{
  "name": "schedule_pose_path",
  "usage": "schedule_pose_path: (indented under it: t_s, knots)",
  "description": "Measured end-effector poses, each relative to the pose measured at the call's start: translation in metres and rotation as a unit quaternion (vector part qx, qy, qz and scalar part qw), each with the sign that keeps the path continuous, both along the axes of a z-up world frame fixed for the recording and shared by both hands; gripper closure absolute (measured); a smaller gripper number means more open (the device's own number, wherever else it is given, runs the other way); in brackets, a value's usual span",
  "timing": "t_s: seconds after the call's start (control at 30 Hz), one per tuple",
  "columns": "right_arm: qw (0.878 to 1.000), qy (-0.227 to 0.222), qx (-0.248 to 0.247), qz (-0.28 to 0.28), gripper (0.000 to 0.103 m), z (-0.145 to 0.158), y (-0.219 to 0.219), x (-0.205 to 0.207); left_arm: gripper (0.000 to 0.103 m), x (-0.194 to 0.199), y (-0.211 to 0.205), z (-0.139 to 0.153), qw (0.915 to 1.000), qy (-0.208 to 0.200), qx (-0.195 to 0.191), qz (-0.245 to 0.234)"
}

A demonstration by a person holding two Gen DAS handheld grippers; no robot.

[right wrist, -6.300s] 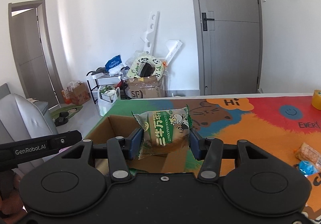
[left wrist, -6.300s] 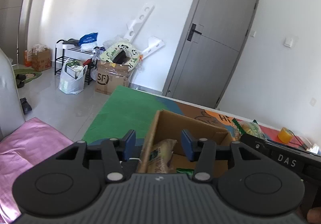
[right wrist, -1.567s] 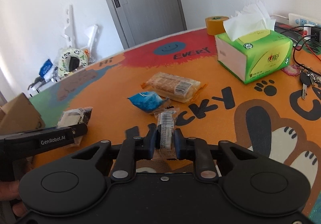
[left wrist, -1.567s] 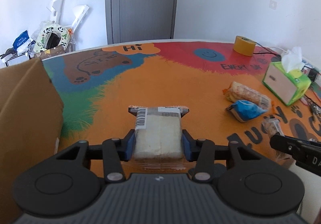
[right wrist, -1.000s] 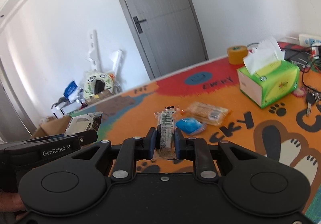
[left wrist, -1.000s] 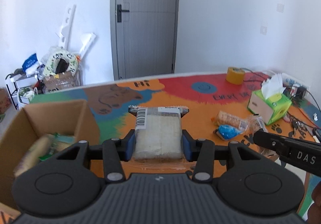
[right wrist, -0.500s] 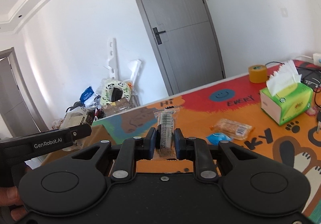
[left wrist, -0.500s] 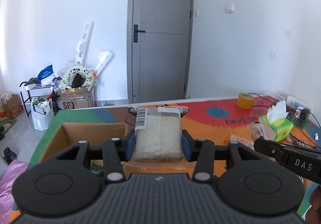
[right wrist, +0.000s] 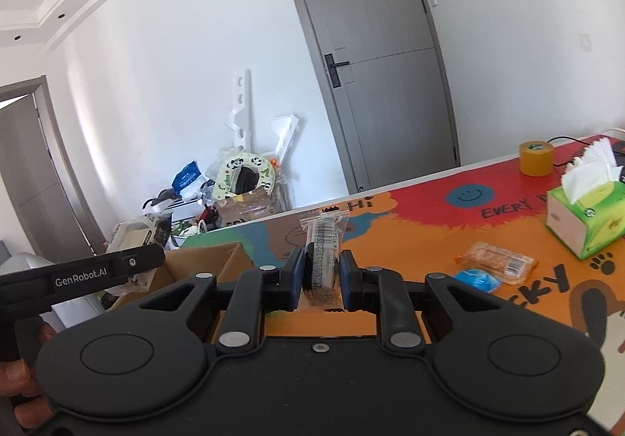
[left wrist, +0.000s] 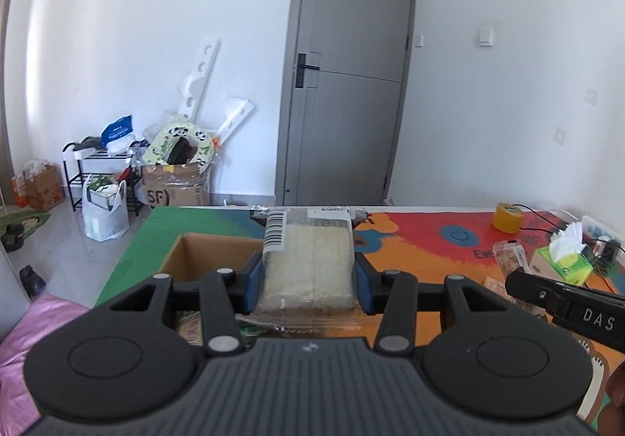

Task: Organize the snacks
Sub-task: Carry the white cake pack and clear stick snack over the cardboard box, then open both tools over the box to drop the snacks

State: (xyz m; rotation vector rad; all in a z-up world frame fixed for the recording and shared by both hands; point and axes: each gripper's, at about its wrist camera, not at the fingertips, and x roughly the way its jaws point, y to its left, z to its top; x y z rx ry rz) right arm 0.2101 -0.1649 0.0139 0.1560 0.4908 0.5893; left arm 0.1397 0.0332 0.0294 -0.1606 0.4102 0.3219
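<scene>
My left gripper is shut on a clear-wrapped pale biscuit pack with a barcode, held above the open cardboard box at the table's left end. Green snack packets lie inside the box under my fingers. My right gripper is shut on a narrow clear packet of dark snack, held above the table just right of the cardboard box. An orange-wrapped biscuit pack and a small blue packet lie on the colourful table mat to the right.
A green tissue box and a yellow tape roll stand at the table's far right. The other gripper's black body crosses the left wrist view at the right. Beyond the table lie floor clutter and a grey door.
Both grippers have risen and swung left with their packets, from over the open mat to the cardboard box. The box has come under the left gripper.
</scene>
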Motion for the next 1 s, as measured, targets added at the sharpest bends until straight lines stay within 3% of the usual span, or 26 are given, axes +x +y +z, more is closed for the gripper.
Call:
schedule_pose_path:
  t_s: [1.0]
  knots:
    - [0.997, 0.01, -0.031, 0.075, 0.082, 0.001, 0.119, 0.001, 0.053, -0.001, 0.1, -0.036, 0.995, 0.033, -0.084, 0.042]
